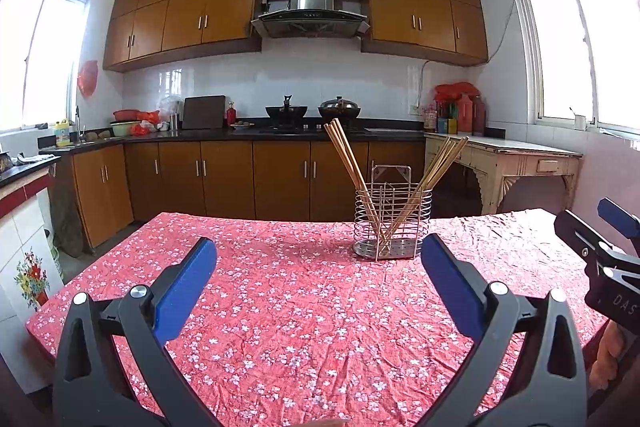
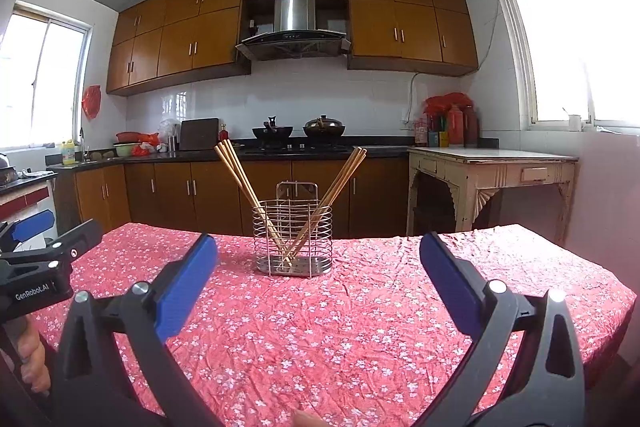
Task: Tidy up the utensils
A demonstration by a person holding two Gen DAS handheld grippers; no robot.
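I see both chopstick bundles point(image 2: 236, 171) already standing in the wire utensil holder point(image 2: 293, 245) on the floral tablecloth point(image 2: 360, 327); nothing loose remains. My left gripper point(image 1: 318, 281) and right gripper point(image 2: 318, 279) hover spread wide, empty.

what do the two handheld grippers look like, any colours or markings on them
Both match: black plastic frames with triangular cut-outs and silver pivot bolts, carrying flat blue fingers. The left gripper body, seen from the right wrist view, reads "GenRobot.AI" in white. The right gripper body, seen from the left wrist view, shows white letters "DAS", cut off at the edge. No cables or sleeves visible.
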